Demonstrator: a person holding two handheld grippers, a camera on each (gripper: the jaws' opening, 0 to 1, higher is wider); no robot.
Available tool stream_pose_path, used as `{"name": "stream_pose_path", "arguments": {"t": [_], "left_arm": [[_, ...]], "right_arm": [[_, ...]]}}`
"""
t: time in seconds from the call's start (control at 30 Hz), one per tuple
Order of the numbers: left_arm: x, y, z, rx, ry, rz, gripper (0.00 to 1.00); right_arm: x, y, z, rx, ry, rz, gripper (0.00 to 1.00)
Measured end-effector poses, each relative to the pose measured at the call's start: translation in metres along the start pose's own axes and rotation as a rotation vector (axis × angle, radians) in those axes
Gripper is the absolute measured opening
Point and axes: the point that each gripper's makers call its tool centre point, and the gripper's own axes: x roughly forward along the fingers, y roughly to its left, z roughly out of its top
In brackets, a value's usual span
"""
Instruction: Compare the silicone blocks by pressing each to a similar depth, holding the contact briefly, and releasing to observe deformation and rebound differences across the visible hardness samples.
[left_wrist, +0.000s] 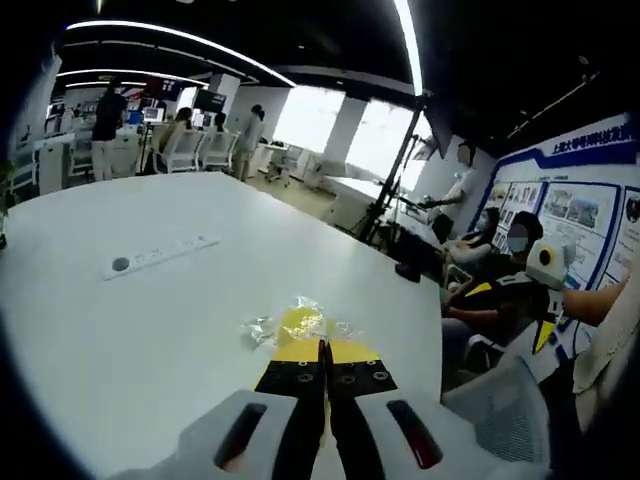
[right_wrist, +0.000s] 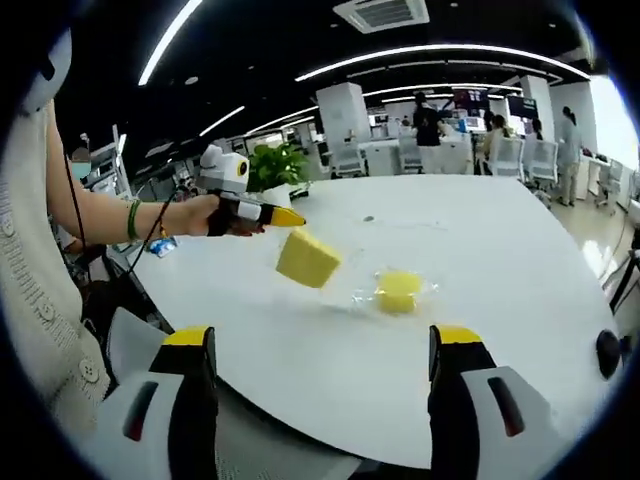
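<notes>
My left gripper (left_wrist: 322, 347) is shut, its yellow-tipped jaws meeting with no gap. Just ahead of them a yellow silicone block in clear wrap (left_wrist: 300, 322) lies on the white table (left_wrist: 130, 330). In the right gripper view a hand holds that left gripper (right_wrist: 290, 216) above the table (right_wrist: 520, 250). A bare yellow block (right_wrist: 308, 257) sits tilted right under its tip; whether it is gripped I cannot tell. The wrapped block (right_wrist: 400, 292) lies to its right. My right gripper (right_wrist: 322, 340) stands wide open at the table's near edge, holding nothing.
A white power strip (left_wrist: 160, 255) lies further along the table. A small black object (left_wrist: 408, 272) (right_wrist: 607, 352) rests near the table's edge. A potted plant (right_wrist: 275, 165) stands at the far side. People sit beside the table (left_wrist: 510, 245), and office chairs (right_wrist: 520, 155) stand beyond it.
</notes>
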Motion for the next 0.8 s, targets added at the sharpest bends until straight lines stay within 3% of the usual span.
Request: {"name": "stream_pose_path", "arguments": {"t": [0.1,0.13,0.17,0.27,0.43,0.63,0.8], "left_arm": [[0.003,0.018,-0.011,-0.014,0.006,0.017,0.0],[0.002,0.017,0.0,-0.069,-0.069,-0.002,0.0],[-0.002,0.031,-0.001,-0.062,-0.067,0.041,0.0],[-0.012,0.05,0.0,-0.022,-0.08,0.086,0.0],[-0.033,0.086,-0.013,0.099,-0.037,0.175,0.0],[-0.039,0.13,-0.043,0.163,0.039,0.258,0.0],[-0.031,0.155,-0.059,0.165,0.044,0.3,0.0]], "right_arm": [[-0.004,-0.006,-0.005,0.011,0.02,-0.041,0.8],[-0.004,-0.008,-0.006,0.012,0.026,-0.049,0.8],[-0.005,-0.009,-0.006,0.015,0.027,-0.059,0.8],[-0.004,-0.01,-0.004,0.023,0.03,-0.075,0.79],[0.001,-0.01,-0.005,0.028,0.048,-0.08,0.78],[0.008,-0.005,-0.008,0.03,0.082,-0.073,0.77],[0.012,-0.001,-0.012,0.031,0.112,-0.071,0.77]]}}
